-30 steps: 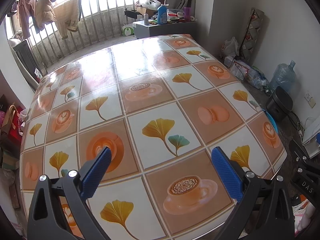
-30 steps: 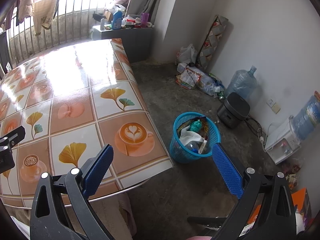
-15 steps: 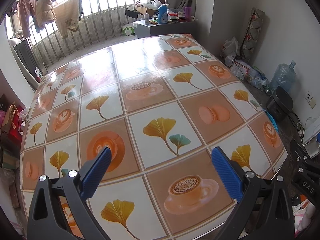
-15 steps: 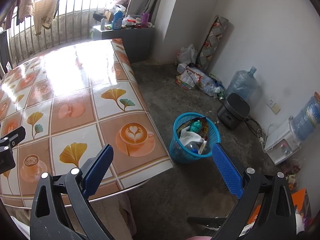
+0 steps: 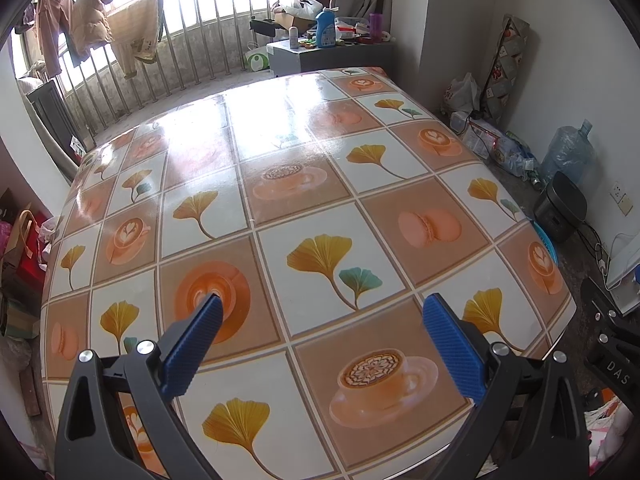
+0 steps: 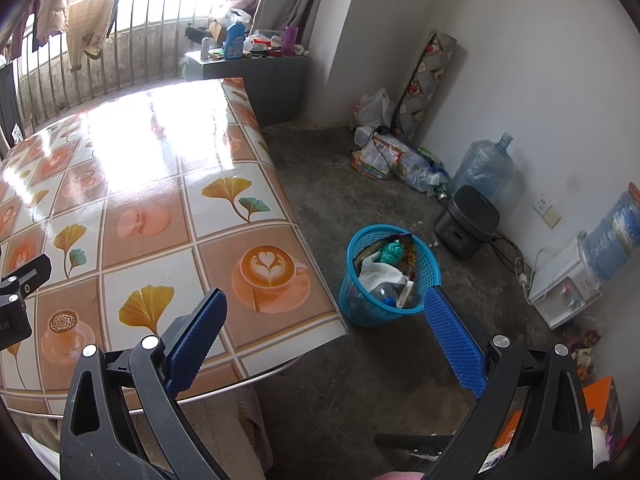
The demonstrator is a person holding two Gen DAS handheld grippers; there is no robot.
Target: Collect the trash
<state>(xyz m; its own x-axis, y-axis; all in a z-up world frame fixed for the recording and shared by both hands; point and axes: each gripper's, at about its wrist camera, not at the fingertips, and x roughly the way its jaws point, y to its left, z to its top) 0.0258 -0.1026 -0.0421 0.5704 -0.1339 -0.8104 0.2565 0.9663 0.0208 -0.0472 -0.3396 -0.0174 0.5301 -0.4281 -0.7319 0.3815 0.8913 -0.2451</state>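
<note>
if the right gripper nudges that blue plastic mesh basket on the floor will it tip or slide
The blue plastic mesh basket probably tips easily: narrower base, trash heaped near its rim. It looks light, so may slide on the concrete floor. Thin mesh walls would likely flex.

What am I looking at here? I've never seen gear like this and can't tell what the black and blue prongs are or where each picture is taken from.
There is no robot: a person holds a two-finger gripper in each hand, and a fisheye camera on each looks forward along its blue-padded fingers. One picture comes from the left gripper, over the table, whose cloth is printed with coffee cups and leaves; I see no real objects on it. The other comes from the right gripper, looking past the table's corner to the floor, where a blue basket already holds wrappers, paper and a bottle. Both grippers are open and hold nothing. More bags and wrappers lie by the far wall.
</note>
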